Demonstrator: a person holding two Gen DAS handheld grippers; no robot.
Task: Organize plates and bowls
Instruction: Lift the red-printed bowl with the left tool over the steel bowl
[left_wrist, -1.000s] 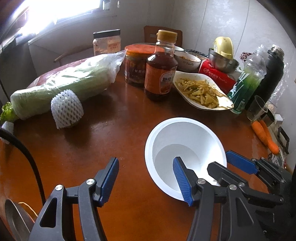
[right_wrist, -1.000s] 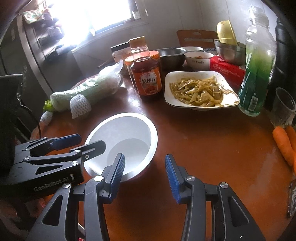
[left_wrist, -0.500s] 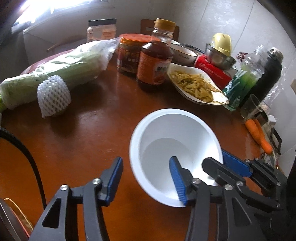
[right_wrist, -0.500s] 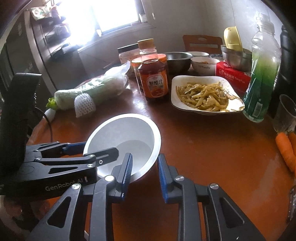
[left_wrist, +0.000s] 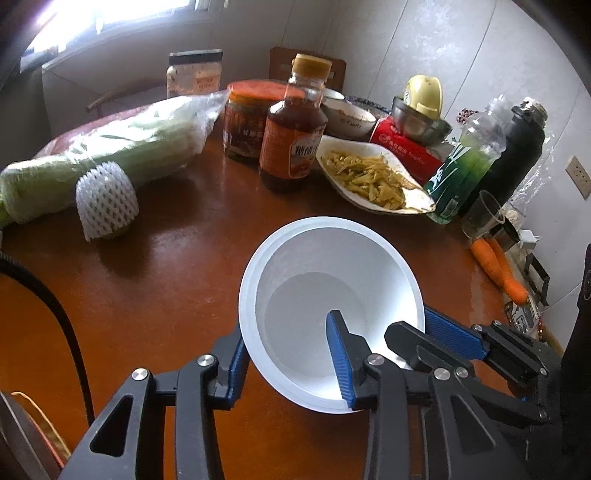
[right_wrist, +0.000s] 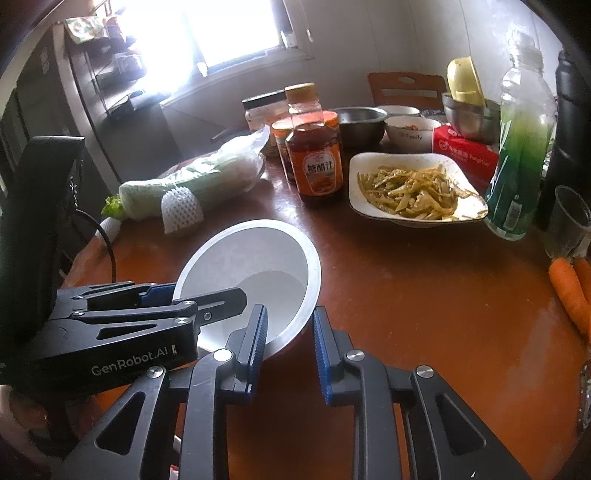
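A white bowl (left_wrist: 332, 288) sits tilted on the brown table, also in the right wrist view (right_wrist: 255, 266). My left gripper (left_wrist: 288, 358) straddles its near-left rim, one finger outside and one inside, jaws partly open. My right gripper (right_wrist: 288, 332) straddles the near-right rim the same way, its jaws narrowed; its fingers (left_wrist: 454, 332) show at the bowl's right side. Whether either pad touches the rim is unclear. A white plate of yellow-green vegetables (right_wrist: 413, 188) stands at the far right.
Behind the bowl stand a sauce bottle (left_wrist: 291, 125), jars (left_wrist: 247, 118), a wrapped cabbage (left_wrist: 103, 155), a white foam net (left_wrist: 107, 199), a green drink bottle (right_wrist: 517, 158), a black flask (left_wrist: 513, 147), steel bowls (right_wrist: 358, 122), a glass (right_wrist: 569, 221) and carrots (right_wrist: 569, 291).
Both grippers have moved in on the bowl, each now with one finger inside the rim. The right gripper's jaws have narrowed. The bowl has tilted up toward the left gripper.
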